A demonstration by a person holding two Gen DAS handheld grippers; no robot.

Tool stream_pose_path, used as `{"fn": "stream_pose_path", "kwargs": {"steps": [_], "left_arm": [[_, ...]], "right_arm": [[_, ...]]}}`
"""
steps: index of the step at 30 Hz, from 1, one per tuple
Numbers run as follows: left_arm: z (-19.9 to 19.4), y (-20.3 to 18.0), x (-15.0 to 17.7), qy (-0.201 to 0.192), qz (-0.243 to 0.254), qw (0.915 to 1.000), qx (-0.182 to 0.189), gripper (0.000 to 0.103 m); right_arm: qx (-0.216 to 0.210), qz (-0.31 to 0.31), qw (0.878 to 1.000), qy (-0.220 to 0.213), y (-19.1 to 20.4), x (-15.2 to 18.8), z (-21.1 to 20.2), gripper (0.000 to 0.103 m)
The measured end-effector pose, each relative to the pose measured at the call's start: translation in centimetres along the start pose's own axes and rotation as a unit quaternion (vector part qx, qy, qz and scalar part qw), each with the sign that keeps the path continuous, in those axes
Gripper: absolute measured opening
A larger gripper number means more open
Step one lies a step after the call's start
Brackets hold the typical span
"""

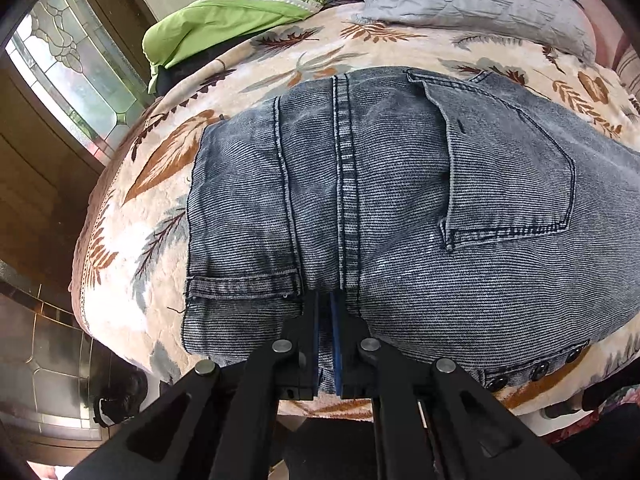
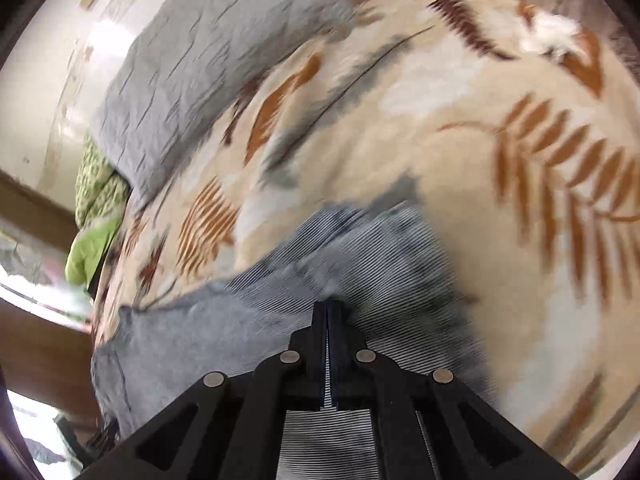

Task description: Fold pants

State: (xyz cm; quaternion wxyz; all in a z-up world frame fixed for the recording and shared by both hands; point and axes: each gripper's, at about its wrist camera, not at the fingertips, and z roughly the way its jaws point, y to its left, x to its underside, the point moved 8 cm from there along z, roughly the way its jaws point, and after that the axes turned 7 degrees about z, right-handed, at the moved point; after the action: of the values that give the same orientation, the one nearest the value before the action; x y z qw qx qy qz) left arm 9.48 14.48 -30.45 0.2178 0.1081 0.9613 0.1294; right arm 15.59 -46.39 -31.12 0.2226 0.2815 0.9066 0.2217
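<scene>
Pants [image 1: 400,184] pinched by left hand-held gripper [image 1: 325,300] – right hand-held gripper [image 2: 328,306] too, blurred.

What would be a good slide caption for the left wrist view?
Left gripper shut on the waistband of grey-blue jeans lying back pocket up on a leaf-print blanket.

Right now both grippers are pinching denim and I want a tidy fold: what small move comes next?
Probably carry the right gripper and its pinched denim over toward the left gripper, which pins the jeans near the waistband on the leaf-print blanket; then lay it flat.
</scene>
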Motion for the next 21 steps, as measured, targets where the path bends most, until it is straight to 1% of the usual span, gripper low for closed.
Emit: {"fn": "stream_pose_path", "kwargs": {"steps": [1,2,4,5,6,9,13,14,15,16,17,18,21], "left_arm": [[-0.1,-0.2,0.1,0.003,-0.001,1.0,-0.003,0.006],[-0.2,-0.2,-0.1,0.007,-0.007,0.9999,-0.004,0.005],[-0.4,-0.1,-0.4,0.015,-0.03,0.9994,0.005,0.004],[-0.7,-0.1,-0.5,0.016,-0.04,0.999,0.009,0.004],[-1.3,-0.1,-0.6,0.012,-0.046,0.9988,0.01,0.004],[-3.6,-0.9,-1.8,-0.014,-0.038,0.9992,-0.005,0.004],[-7.6,-4.7,-4.6,-0.068,-0.016,0.9974,0.019,0.005],[-8.4,-5.9,-5.4,-0.082,-0.011,0.9962,0.029,0.009],[-9.0,-7.3,-6.1,-0.092,-0.004,0.9947,0.044,0.018],[-9.3,-8.6,-6.8,-0.098,0.003,0.9935,0.058,0.024],[-9.5,-10.1,-7.3,-0.1,0.012,0.9924,0.071,0.039],[-9.4,-11.4,-7.7,-0.099,0.021,0.9917,0.08,0.046],[-8.7,-15.1,-8.3,-0.084,0.043,0.9897,0.108,0.046]], "right_arm": [[0.025,0.0,0.999,-0.02,-0.9,-0.7,-0.7,0.002],[0.033,0.005,0.999,-0.034,-1.5,-1.2,-1.2,0.002],[0.004,0.029,0.999,-0.043,-1.9,-1.6,-2.2,0.005],[-0.007,0.027,0.999,-0.047,-1.7,-1.6,-2.5,0.005],[-0.009,0.012,0.999,-0.046,-1.1,-1.4,-2.7,0.005],[0.0,-0.031,0.999,-0.045,1.1,-0.4,-2.4,0.005],[0.003,-0.054,0.999,-0.006,3.1,0.8,0.1,0.005],[0.008,-0.059,0.998,0.01,3.4,1.0,1.1,0.005],[0.019,-0.066,0.997,0.023,3.7,1.4,2.0,0.005],[0.03,-0.075,0.997,0.021,3.9,1.5,2.4,0.005],[0.037,-0.086,0.995,0.016,4.3,1.5,2.6,0.005],[0.038,-0.096,0.995,0.013,4.7,1.5,2.8,0.005],[0.035,-0.095,0.995,0.016,5.1,1.1,3.7,0.005]]}}
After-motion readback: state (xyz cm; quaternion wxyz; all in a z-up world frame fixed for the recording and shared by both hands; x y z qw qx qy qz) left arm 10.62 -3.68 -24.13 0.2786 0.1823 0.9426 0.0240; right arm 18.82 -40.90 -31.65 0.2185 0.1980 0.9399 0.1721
